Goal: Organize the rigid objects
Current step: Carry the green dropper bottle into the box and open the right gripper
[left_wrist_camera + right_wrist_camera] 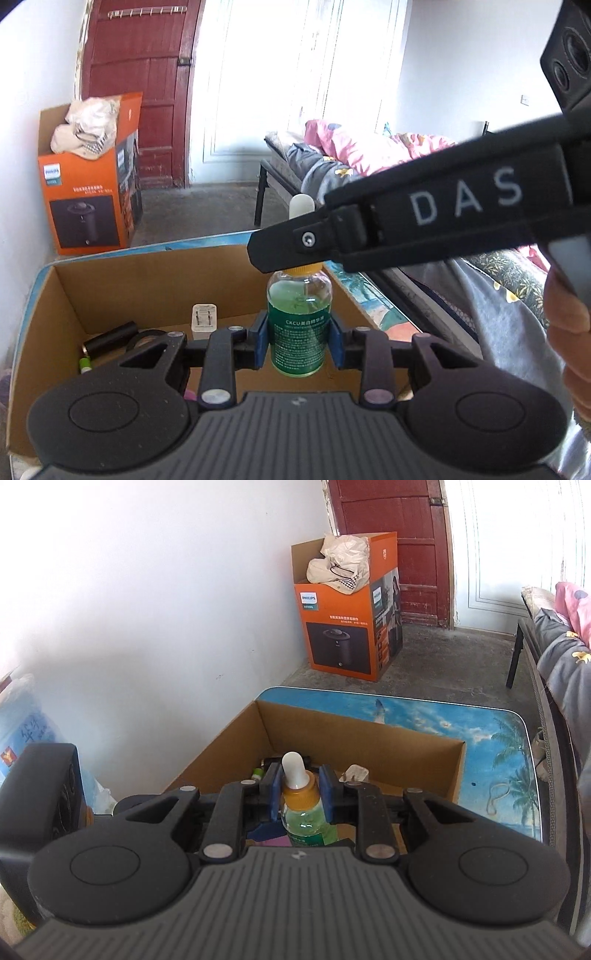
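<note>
A glass dropper bottle (pixel 299 325) with green liquid, a green label, an orange cap and a white rubber bulb stands upright over the open cardboard box (pixel 155 280). My left gripper (pixel 298 341) is shut on the bottle's body, its blue pads against the label. My right gripper (pixel 297 788) is shut on the orange cap (pixel 298 794), just under the white bulb (pixel 293 768). In the left wrist view the right gripper's black finger (pixel 295 243) crosses in front of the cap. The bottle's base is hidden by the grippers.
In the box lie a white charger plug (pixel 204 318), a black cylinder (pixel 110 338), a green-tipped item (pixel 85 363) and a clear wrapper (pixel 355 773). The box sits on a table with a beach print (pixel 498 753). An orange Philips box (pixel 347 620) stands by the wall; a bed (pixel 351 155) is at the right.
</note>
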Demonstrator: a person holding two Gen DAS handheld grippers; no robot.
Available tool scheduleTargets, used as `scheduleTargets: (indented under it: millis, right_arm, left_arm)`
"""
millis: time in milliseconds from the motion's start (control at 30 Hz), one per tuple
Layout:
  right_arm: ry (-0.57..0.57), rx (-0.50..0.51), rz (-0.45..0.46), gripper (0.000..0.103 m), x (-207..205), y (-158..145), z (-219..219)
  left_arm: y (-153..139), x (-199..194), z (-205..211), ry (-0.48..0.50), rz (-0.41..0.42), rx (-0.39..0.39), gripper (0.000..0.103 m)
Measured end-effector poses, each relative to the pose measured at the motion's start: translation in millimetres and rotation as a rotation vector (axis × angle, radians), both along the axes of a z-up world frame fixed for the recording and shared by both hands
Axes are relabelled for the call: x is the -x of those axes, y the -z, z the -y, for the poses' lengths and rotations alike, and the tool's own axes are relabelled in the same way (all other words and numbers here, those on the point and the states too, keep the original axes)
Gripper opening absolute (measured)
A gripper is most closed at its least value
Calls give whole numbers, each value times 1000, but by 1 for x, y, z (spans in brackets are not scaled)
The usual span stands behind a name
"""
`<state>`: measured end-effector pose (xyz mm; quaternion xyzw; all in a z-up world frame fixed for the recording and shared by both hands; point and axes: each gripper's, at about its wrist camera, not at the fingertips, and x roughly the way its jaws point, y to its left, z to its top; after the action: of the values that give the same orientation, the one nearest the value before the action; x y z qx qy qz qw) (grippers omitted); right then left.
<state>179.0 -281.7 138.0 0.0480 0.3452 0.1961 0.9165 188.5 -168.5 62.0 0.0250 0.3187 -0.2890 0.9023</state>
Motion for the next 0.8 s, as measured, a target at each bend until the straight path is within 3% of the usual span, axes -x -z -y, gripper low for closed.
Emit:
scheduleTargets:
  millis: [333, 500, 600, 800]
  right_arm:
    - [12, -44, -139, 20, -114, 55, 34]
    - [1, -30, -178, 19, -142, 82, 29]
    - [-15, -8, -181, 19, -150, 89, 23]
    - [-16, 68, -194, 19, -156, 101, 15]
  left_arm:
    - [38, -110, 36, -30, -243, -43, 33]
    - [50, -133, 37, -66, -350, -64, 33]
    - [53, -138, 36, -76, -366, -96, 33]
    - [58, -149, 30, -80, -413, -72, 34]
